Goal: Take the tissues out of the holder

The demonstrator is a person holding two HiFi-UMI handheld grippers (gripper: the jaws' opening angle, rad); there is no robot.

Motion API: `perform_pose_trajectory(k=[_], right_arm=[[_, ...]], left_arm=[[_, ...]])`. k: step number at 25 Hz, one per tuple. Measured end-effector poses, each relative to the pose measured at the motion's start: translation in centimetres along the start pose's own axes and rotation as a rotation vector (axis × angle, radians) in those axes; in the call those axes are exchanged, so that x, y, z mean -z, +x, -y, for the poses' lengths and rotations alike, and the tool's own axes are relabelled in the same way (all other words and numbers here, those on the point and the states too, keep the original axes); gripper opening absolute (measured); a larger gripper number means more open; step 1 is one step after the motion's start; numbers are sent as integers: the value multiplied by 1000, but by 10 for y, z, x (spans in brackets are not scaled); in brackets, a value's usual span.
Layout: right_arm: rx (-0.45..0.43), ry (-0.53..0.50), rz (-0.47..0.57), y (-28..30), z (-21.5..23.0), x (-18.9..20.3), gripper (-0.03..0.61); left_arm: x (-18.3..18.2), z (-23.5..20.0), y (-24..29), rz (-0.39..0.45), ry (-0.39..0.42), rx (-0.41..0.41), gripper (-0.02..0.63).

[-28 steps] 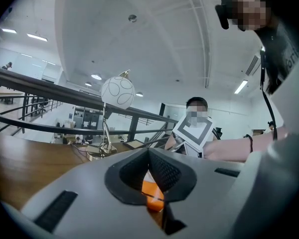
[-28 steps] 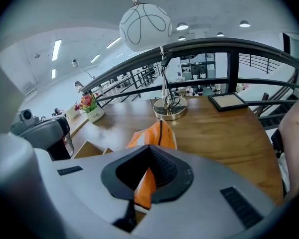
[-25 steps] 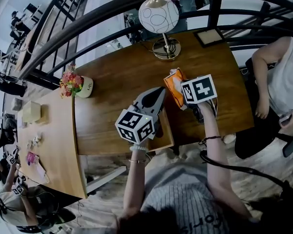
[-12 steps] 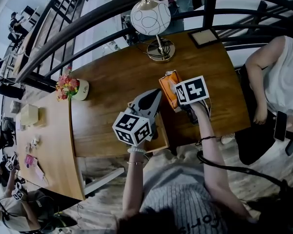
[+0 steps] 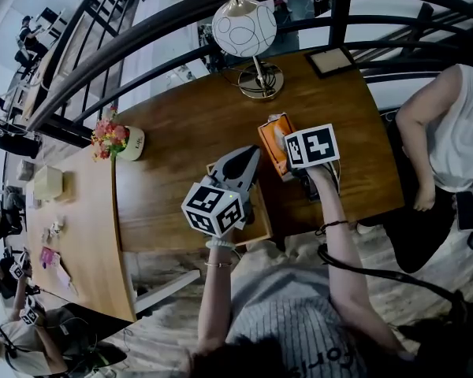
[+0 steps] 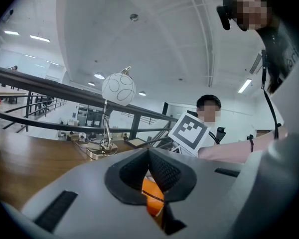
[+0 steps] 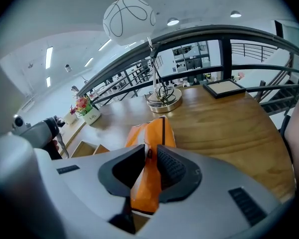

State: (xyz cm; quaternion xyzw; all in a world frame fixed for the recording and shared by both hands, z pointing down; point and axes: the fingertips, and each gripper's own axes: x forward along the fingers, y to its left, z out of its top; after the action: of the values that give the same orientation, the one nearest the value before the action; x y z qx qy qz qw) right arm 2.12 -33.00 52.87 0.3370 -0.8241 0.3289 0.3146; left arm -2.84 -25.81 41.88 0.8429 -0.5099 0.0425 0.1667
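An orange tissue pack [image 7: 150, 133] with a black stripe is pinched edge-on between the jaws of my right gripper [image 7: 150, 159], which is shut on it above the table. In the head view the pack [image 5: 271, 138] lies just left of the right gripper's marker cube. A light wooden holder [image 5: 259, 224] sits at the near table edge, largely under my left gripper [image 5: 252, 154]. The left gripper [image 6: 148, 156] has its jaw tips together. Orange shows through the slit below them, and I cannot tell whether they touch the pack.
A globe lamp [image 5: 244, 26] stands on the wooden table [image 5: 181, 124] beyond the pack. A flower pot [image 5: 118, 138] is at the far left and a framed picture [image 5: 331, 60] at the far right corner. A black railing curves behind. A person [image 5: 449, 132] sits to the right.
The view has shifted slightly. Both grippers and the orange pack keep their places over the table. The seated person's arm has moved.
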Motion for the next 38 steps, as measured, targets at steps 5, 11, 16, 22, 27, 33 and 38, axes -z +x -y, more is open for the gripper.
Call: perform_pose_trajectory(k=[5,11,16,22,27,33,38], right_arm=[[-2,-19,19,-3,-2,-2,93],[7,-14,61,-8,3,-7,97],[21,-23,104,-18,1,-12,95],[-69,-70,161,-33,-19,-19,92],[-165,-121,264,-52,-40,-33,22],[-215,-241,330,-88,-62,-42,12],[-250,-231,404,-117,-79,-35,12]], left_arm=[[1,4,3,0,0,6,8],[2,6,5,0,4,13,8],[0,10,1,6,5,13,8],[-3,15,-2,22,6,10,8],[-3,21,-4,33,8,18,8],[-9,25,-16,57,17,15,8],[-18,34,-25,69,54,36,8]])
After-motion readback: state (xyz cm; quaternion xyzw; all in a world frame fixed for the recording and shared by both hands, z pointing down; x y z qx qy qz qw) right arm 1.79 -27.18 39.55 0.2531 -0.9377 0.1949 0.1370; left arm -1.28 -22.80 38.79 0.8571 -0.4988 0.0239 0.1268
